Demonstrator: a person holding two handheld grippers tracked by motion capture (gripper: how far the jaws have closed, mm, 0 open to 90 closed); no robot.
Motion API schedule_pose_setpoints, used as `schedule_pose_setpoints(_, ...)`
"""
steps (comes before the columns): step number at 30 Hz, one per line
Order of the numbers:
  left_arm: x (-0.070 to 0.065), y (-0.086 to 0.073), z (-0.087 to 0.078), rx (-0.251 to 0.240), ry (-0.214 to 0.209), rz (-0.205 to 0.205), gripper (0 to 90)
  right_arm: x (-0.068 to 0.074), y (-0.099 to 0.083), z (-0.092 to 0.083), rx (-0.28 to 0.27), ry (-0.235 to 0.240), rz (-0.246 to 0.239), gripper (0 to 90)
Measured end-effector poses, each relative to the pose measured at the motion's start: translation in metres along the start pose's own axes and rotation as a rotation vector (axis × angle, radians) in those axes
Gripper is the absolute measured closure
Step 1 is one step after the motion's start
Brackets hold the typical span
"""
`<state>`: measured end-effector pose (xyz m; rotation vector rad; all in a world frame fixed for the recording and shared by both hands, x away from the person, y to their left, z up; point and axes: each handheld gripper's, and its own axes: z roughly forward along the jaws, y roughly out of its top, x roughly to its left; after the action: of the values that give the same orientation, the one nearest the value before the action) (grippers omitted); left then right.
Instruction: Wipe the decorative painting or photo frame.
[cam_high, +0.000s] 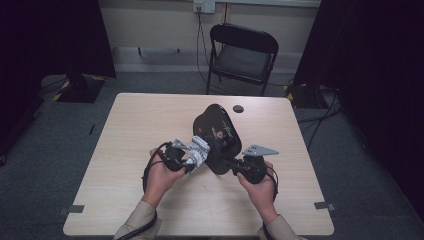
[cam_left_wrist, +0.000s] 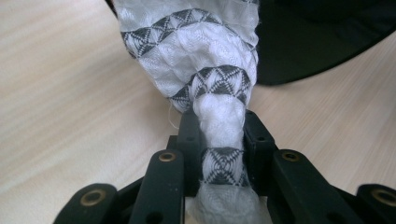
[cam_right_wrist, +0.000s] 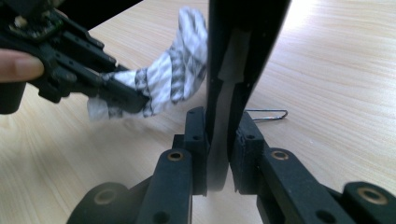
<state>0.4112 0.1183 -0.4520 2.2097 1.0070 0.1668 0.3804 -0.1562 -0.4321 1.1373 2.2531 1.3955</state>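
The white cloth (cam_left_wrist: 205, 60) with grey triangle bands lies bunched at the middle of the table (cam_high: 125, 130), its far end tucked against a glossy black board (cam_high: 220, 135), so where it ends is hidden. The left gripper (cam_left_wrist: 219, 140) has its jaws clamped on the twisted end of the cloth. The right gripper (cam_right_wrist: 223, 140) pinches the board's thin edge, held upright. The board's top is cut off in the right gripper view. A wire clip (cam_right_wrist: 266, 115) lies just behind.

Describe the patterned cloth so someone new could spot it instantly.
On the light wooden table, look just left of the glossy black flat board near its middle. There the left gripper pinches a bunched white woven cloth. Its bands of dark grey triangles make it the one pale, soft, patterned thing among black hardware.
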Motion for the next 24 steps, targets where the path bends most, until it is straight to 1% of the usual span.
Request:
schedule_pose_setpoints(2,0.000,-0.005,0.004,0.018,-0.004,-0.002,73.4,0.000,0.000,0.000,0.000,0.000,0.001,79.1)
schedule_pose_setpoints(3,0.000,-0.007,0.006,0.017,-0.005,-0.009,73.4,0.000,0.000,0.000,-0.001,0.000,0.001,79.1)
schedule_pose_setpoints(4,0.001,-0.009,0.008,0.023,-0.006,-0.009,73.4,0.000,0.000,0.000,-0.001,0.000,0.000,79.1)
schedule_pose_setpoints(5,0.001,-0.011,0.010,0.033,0.003,-0.005,73.4,0.000,0.000,0.000,-0.001,0.000,-0.001,79.1)
schedule_pose_setpoints(7,0.002,-0.014,0.013,0.050,0.000,-0.008,73.4,0.000,0.000,0.000,-0.001,0.001,-0.002,79.1)
schedule_pose_setpoints(8,0.001,-0.016,0.014,0.056,0.005,-0.006,73.4,0.000,0.000,0.000,-0.001,0.001,-0.002,79.1)
schedule_pose_setpoints(9,0.001,-0.017,0.016,0.057,0.001,-0.005,73.4,0.000,0.000,0.001,-0.002,0.002,-0.003,79.1)
schedule_pose_setpoints(10,0.001,-0.018,0.016,0.052,0.002,-0.014,73.4,0.000,0.000,0.001,-0.001,0.002,-0.003,79.1)
schedule_pose_setpoints(11,0.001,-0.019,0.015,0.052,0.003,-0.012,73.4,-0.001,0.000,0.001,-0.001,0.002,-0.002,79.1)
schedule_pose_setpoints(12,0.001,-0.019,0.015,0.059,-0.002,-0.013,73.5,-0.001,0.000,0.001,-0.001,0.002,-0.002,79.2)
schedule_pose_setpoints(14,0.001,-0.017,0.012,0.074,0.005,-0.005,73.5,-0.001,0.000,0.001,-0.002,0.002,-0.002,79.1)
schedule_pose_setpoints(16,0.002,-0.014,0.006,0.061,0.008,-0.016,73.5,0.000,0.000,0.001,-0.001,0.001,-0.001,79.1)
schedule_pose_setpoints(17,0.003,-0.011,0.001,0.047,0.005,-0.024,73.5,0.000,0.000,0.001,-0.001,0.001,-0.001,79.1)
schedule_pose_setpoints(20,0.008,0.001,-0.022,-0.009,0.012,-0.031,73.5,0.000,0.000,0.001,-0.002,0.001,0.000,79.1)
schedule_pose_setpoints(23,0.009,0.016,-0.044,-0.055,0.029,-0.018,73.5,-0.001,0.000,0.001,-0.003,0.002,0.003,79.2)
schedule_pose_setpoints(24,0.010,0.024,-0.054,-0.084,0.031,-0.011,73.5,-0.001,0.000,0.001,-0.003,0.002,0.002,79.2)
